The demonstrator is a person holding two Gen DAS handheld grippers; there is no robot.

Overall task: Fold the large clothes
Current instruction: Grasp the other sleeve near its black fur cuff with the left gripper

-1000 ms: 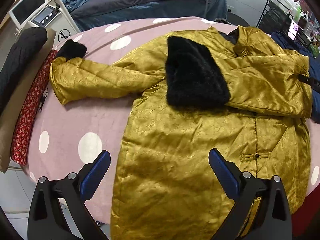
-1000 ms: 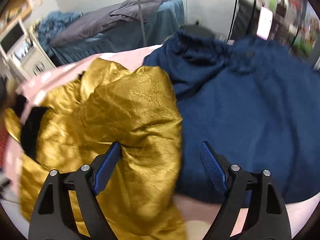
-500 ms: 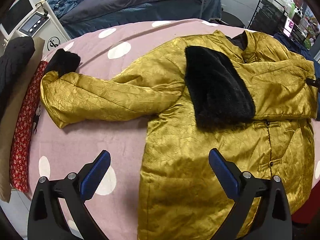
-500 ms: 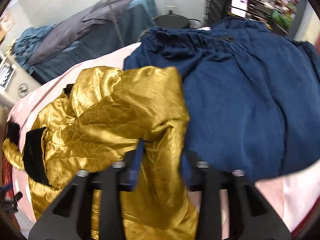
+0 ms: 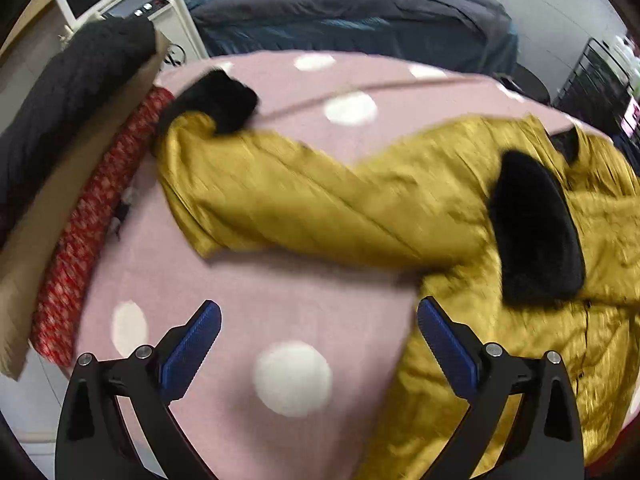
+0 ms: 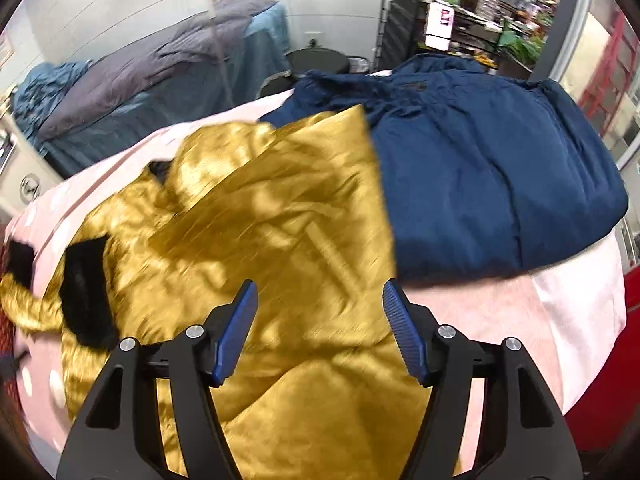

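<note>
You had the gold jacket (image 5: pixel 460 216) spread on the dotted bed (image 5: pixel 248 288), one sleeve (image 5: pixel 280 200) out left for folding. Your left gripper (image 5: pixel 318 340) hung spread and empty; your right gripper (image 6: pixel 320 332) was opening above the jacket, pinching nothing.

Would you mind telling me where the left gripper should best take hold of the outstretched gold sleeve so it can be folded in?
Probably at the cuff end, where the black fur trim meets the gold sleeve. It lies flat on the pink spotted cover, pointing away from the jacket body, so the open left gripper could come from above that free end and pinch across it.
</note>
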